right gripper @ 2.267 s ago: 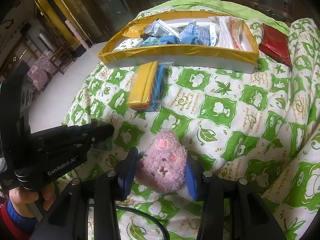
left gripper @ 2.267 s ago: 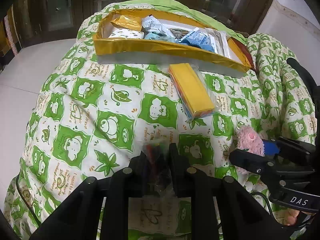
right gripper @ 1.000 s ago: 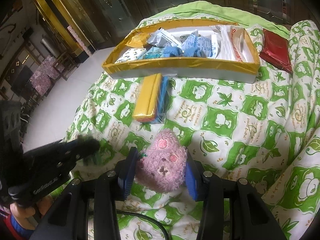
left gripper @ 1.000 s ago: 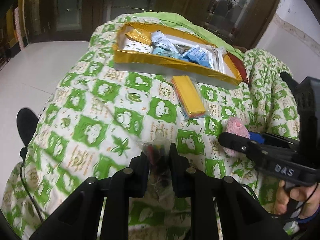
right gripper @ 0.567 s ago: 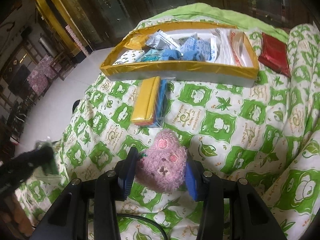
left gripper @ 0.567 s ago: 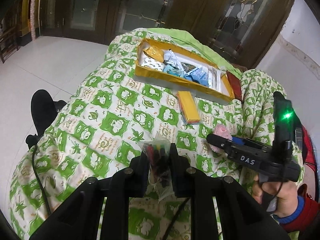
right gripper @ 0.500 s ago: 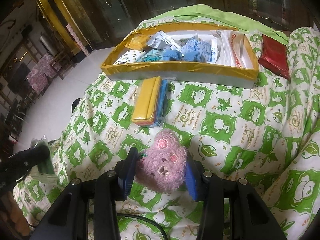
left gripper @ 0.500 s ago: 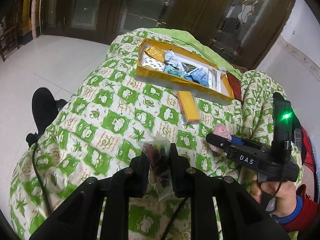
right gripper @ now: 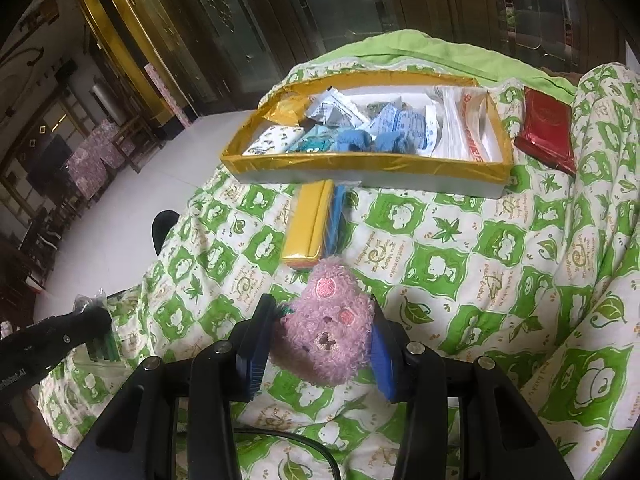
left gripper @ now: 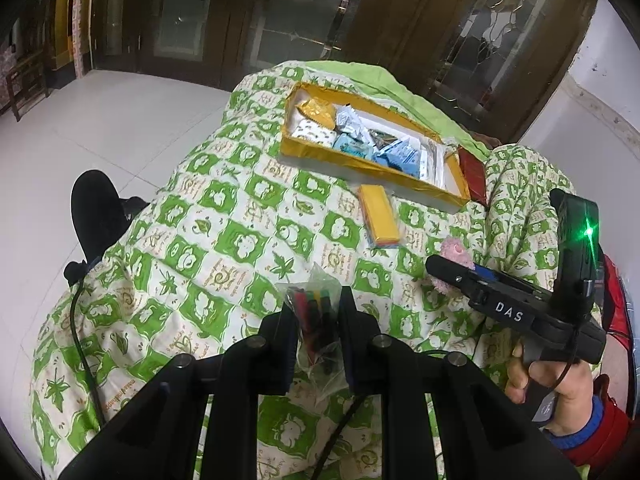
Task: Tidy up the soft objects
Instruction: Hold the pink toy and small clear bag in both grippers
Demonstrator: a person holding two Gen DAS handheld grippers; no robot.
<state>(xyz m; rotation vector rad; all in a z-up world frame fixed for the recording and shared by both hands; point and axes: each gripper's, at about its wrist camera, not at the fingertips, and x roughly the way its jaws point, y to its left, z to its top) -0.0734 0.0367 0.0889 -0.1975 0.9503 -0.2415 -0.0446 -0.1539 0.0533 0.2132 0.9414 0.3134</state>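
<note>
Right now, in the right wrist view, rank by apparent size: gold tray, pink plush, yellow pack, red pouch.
1. gold tray
2. pink plush, inflated by nearness, held in the right claw
3. yellow pack and red pouch: too alike to rank

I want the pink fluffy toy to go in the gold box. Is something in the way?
Yes, a little. The yellow pack lies on the quilt between the pink toy, which the right gripper holds, and the gold box. Carried higher, the toy would likely clear it.
</note>
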